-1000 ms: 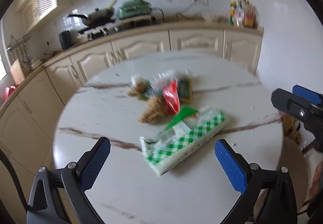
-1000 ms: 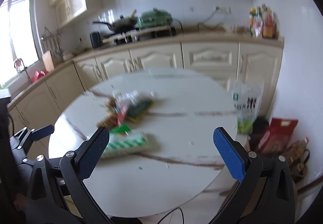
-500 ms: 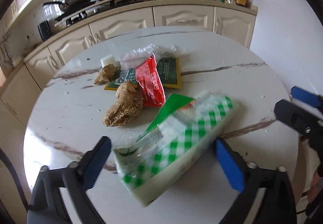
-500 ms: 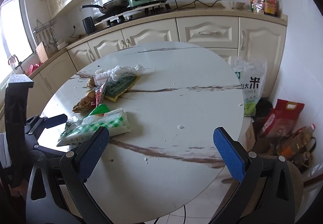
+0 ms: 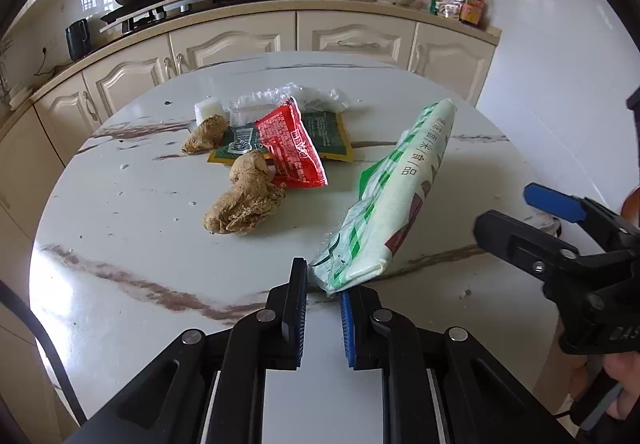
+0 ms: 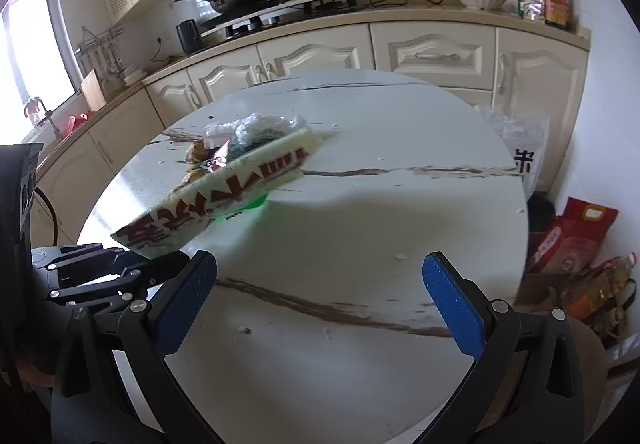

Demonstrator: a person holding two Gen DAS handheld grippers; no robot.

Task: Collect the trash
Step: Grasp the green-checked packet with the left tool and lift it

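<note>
Left tongs (image 5: pixel 323 290), just closing, clamp the bag (image 5: pixel 394 196); right tongs (image 6: pixel 320 304) gape empty; wrappers (image 5: pixel 296 148) ahead remain uncollected.

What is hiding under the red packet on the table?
The red packet lies on top of a dark green packet, and its near end rests against a brown lumpy piece. Whatever else lies beneath it is covered.

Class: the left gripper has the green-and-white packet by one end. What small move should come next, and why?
Probably lift it a little further, clear of the table. The left gripper, its jaws just closed, pinches only the near end of the green-and-white packet, which tilts up beside the other wrappers. The right gripper is open and empty.
</note>
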